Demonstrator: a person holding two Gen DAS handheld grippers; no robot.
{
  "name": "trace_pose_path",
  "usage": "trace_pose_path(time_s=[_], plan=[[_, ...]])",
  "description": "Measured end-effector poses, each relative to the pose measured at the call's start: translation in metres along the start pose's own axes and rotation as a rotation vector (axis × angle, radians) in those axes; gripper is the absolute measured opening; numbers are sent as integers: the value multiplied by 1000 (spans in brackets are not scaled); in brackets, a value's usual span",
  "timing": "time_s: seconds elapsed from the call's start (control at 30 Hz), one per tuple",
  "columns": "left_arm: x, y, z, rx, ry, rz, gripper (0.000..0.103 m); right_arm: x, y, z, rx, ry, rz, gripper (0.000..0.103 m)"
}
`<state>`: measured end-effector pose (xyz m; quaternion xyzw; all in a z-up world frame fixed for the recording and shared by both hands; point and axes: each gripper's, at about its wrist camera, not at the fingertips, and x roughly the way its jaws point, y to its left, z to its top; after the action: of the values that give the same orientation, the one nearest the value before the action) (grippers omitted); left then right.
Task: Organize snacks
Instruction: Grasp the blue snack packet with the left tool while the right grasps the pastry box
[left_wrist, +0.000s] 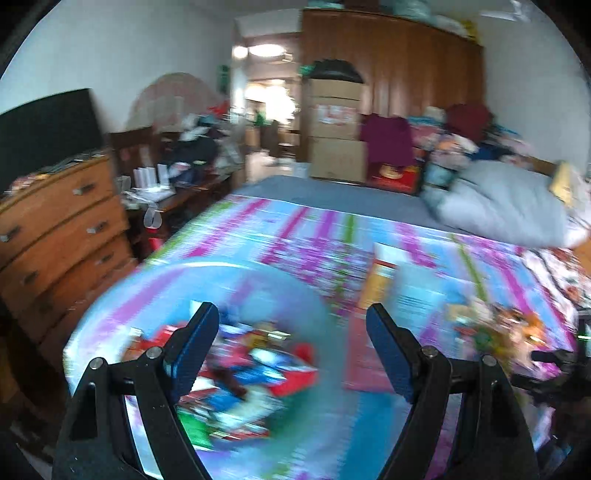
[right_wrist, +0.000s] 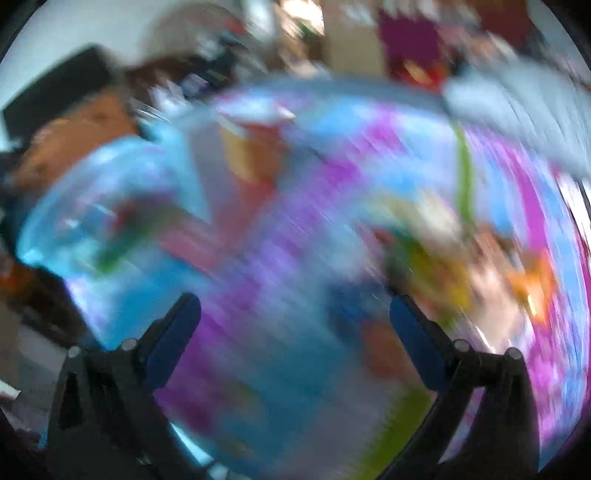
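A translucent blue tub (left_wrist: 110, 306) sits on the bed (left_wrist: 332, 240), near its left edge beside the wooden dresser (left_wrist: 55, 229). It already holds a heap of snack packets (left_wrist: 240, 380) in red, blue and green wrappers, so a good part of the sorting looks done. The left gripper (left_wrist: 291, 347) hangs above the tub's near rim with its fingers (left_wrist: 192, 354) set fairly wide and nothing between them.

Still outside the tub, further right on the patterned bedspread, lies a loose cluster of packets (left_wrist: 495, 328) in yellow, orange and green, and an orange-and-white carton (left_wrist: 380, 280) stands or lies between that cluster and the tub; blur makes its pose hard to tell. These appear to be what is left to gather.

The right wrist view is heavily smeared by motion. The right gripper (right_wrist: 295, 328) shows its fingers (right_wrist: 417, 350) spread wide and empty, pointing down at the bedspread with the loose cluster (right_wrist: 443, 258) just ahead and to the right, the tub (right_wrist: 92, 221) off to the left and the carton (right_wrist: 255, 147) beyond. The right gripper's dark frame also shows at the right edge of the left wrist view, near the cluster.

My reading: the task is past its middle, with one pile and perhaps the carton remaining, and the right hand looks bound for that pile.
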<state>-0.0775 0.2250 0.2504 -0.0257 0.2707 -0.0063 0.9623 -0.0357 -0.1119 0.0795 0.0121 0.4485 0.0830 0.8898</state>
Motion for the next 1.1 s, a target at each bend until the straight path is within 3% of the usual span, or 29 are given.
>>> trace_pose_path(time_s=[0.1, 0.17, 0.23, 0.3, 0.33, 0.37, 0.6, 0.73, 0.87, 1.1], plan=[[3, -39, -12, 46, 36, -68, 83, 41, -32, -5, 68, 149, 26, 102], [6, -59, -18, 73, 62, -95, 83, 64, -33, -3, 71, 202, 53, 100], [10, -82, -27, 106, 94, -121, 83, 77, -34, -1, 45, 201, -1, 96], [13, -99, -34, 139, 113, -141, 83, 85, -40, -1, 77, 206, -6, 76], [15, -107, -37, 153, 123, -156, 83, 85, -44, -5, 93, 201, 0, 59], [17, -113, -40, 162, 131, -171, 83, 82, -48, -7, 105, 185, 21, 58], [75, -180, -69, 273, 231, -337, 83, 28, -77, -52, 195, 67, 39, 57], [128, -242, -97, 443, 291, -437, 83, 21, -94, -78, 231, 89, -1, 57], [175, -300, -132, 662, 327, -463, 83, 17, -102, -91, 260, 94, 29, 59], [203, -337, -148, 801, 342, -531, 83, 17, -114, -96, 312, 81, 90, 59]])
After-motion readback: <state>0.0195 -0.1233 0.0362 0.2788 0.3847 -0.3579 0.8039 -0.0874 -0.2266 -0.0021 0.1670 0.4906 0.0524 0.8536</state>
